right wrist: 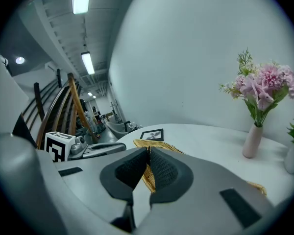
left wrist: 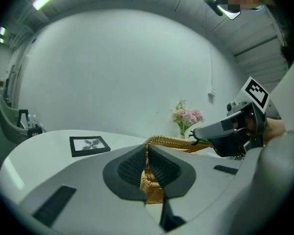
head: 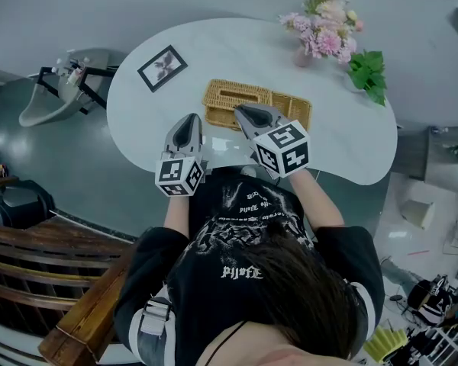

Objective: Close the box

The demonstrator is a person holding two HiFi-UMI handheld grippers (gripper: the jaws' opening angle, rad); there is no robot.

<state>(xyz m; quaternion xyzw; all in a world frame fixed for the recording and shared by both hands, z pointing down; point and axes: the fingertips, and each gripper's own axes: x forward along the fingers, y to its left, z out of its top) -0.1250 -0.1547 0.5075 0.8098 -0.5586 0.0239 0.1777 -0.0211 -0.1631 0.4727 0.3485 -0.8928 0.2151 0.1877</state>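
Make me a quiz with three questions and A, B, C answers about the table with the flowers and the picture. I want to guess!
1. Where do the flowers stand?
A. On the floor
B. On the white table, near its far edge
C. On a shelf on the wall

2. What colour are most of the flowers?
A. Pink
B. Blue
C. Orange

3. How is the picture frame placed?
A. Hanging on the wall
B. Standing upright
C. Lying flat on the table

Answers:
1. B, because the head view shows the vase on the tabletop close to the far edge.
2. A, because the blooms look pink in the head view and in both gripper views.
3. C, because the head view sees its whole face from above, and the left gripper view shows it flat on the tabletop.
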